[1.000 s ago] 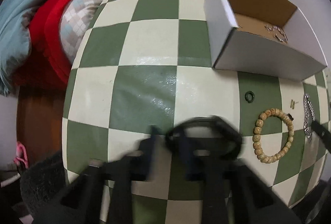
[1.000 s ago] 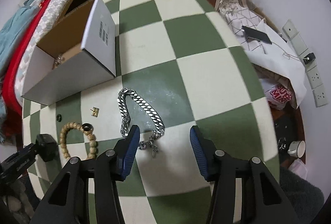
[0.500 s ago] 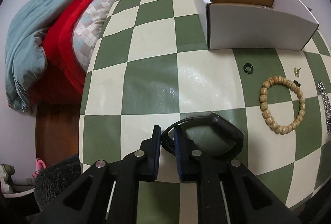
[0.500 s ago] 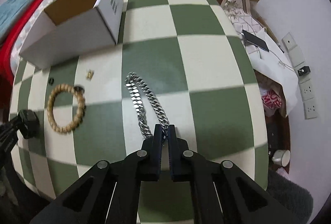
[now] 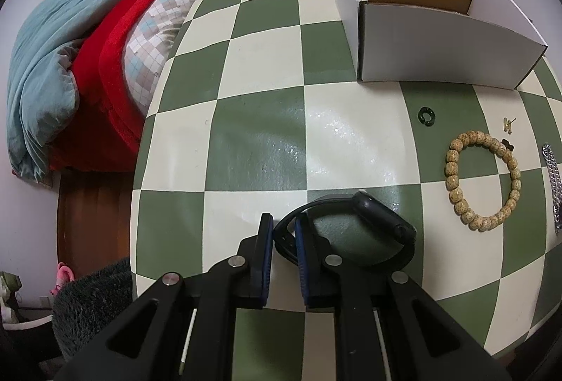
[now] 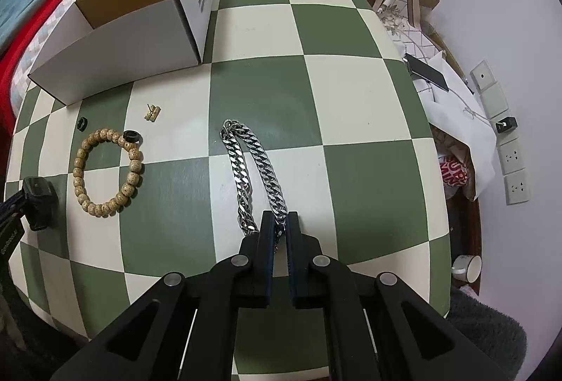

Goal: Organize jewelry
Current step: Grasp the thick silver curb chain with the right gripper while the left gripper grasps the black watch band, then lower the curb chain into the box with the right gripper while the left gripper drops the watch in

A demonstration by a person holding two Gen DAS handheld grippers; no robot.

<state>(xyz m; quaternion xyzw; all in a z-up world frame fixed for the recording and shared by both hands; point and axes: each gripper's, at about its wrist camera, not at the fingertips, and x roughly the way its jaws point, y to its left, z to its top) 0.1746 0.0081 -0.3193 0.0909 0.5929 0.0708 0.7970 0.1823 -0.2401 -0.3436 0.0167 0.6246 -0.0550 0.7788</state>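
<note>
Left gripper: fingers nearly closed on black watch strap, 6 o'clock on checkered table. Right gripper: fingers pinching silver chain end, chain running toward 12 o'clock. Bead bracelet at 9 o'clock; white box at 11 o'clock.

Bead bracelet between box and watch

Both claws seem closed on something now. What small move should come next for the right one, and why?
Probably lift the right claw a little, then carry toward the white cardboard box. Its fingers are shut on the near end of the silver chain, whose remainder lies on the checkered table. The box stands open ahead to the left.
</note>
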